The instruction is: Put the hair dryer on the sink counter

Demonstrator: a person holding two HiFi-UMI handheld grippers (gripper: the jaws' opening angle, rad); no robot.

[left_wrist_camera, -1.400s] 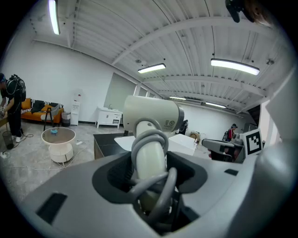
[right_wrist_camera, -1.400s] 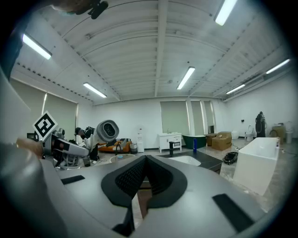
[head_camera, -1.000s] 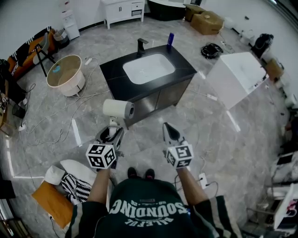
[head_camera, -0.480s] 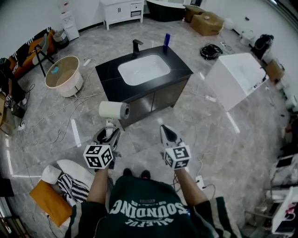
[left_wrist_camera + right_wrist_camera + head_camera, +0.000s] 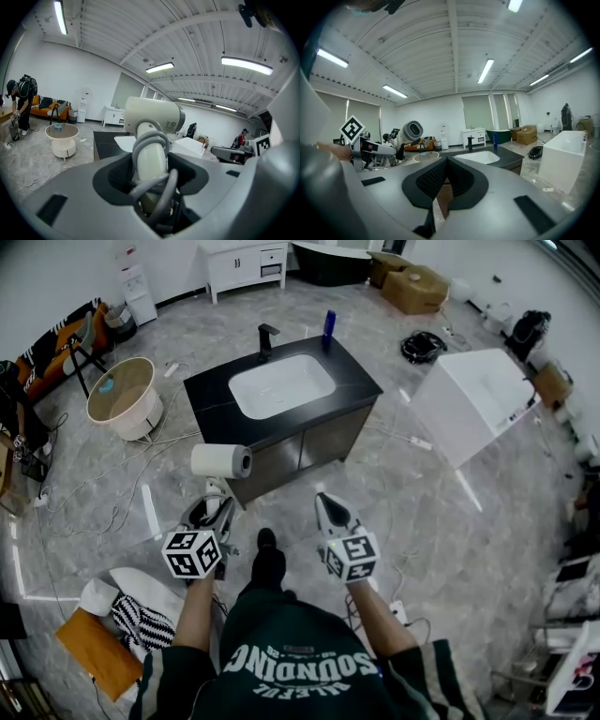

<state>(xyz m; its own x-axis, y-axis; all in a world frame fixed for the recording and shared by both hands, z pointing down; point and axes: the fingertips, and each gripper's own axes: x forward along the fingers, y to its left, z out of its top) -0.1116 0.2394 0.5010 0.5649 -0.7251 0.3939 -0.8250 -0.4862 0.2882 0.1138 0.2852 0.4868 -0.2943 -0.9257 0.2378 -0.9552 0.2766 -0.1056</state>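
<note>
A white hair dryer (image 5: 220,461) stands upright in my left gripper (image 5: 216,505), barrel pointing right. In the left gripper view its handle (image 5: 151,159), with the grey cord wound round it, sits clamped between the jaws of my left gripper (image 5: 150,180). The black sink counter (image 5: 357,380) with its white basin (image 5: 281,385) stands on the floor ahead, a little apart from the dryer. My right gripper (image 5: 324,502) hangs beside the left one, shut and holding nothing. In the right gripper view my right gripper (image 5: 445,164) faces the counter (image 5: 506,161), with the dryer (image 5: 411,131) at left.
A black faucet (image 5: 265,337) and a blue bottle (image 5: 329,324) stand at the counter's far edge. A round beige tub (image 5: 120,395) is on the floor at left, a white square tub (image 5: 473,399) at right. Cables (image 5: 112,512) trail across the floor; cloths (image 5: 141,615) lie lower left.
The person has stepped forward, one shoe now showing between the grippers. The counter has shifted left and a little further up in view. Both grips look unchanged.
</note>
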